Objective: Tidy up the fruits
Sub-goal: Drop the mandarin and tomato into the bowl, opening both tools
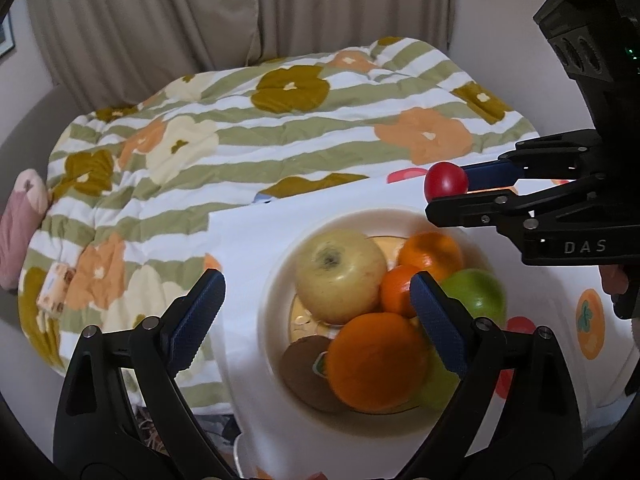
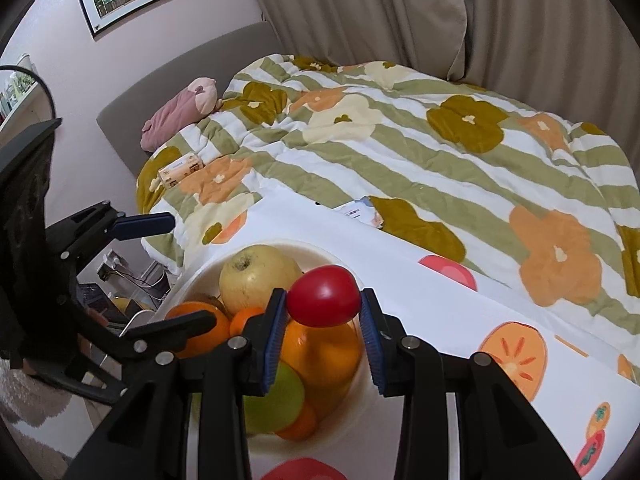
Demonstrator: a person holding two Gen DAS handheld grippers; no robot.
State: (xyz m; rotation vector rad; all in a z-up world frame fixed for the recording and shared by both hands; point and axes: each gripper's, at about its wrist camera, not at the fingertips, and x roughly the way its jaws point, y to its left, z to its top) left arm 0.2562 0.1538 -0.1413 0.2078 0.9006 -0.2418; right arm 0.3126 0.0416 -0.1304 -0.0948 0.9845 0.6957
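Right wrist | right hand-held gripper (image 2: 323,300) clamps red fruit (image 2: 323,297) | left hand-held gripper (image 1: 316,308) wide, empty

The red tomato (image 2: 323,297) is smooth and glossy. The white bowl (image 1: 272,304) has a matt finish. The quilt (image 1: 248,128) is soft, wrinkled cloth. Ribbed blue pads (image 2: 275,340) line matt black plastic jaws.
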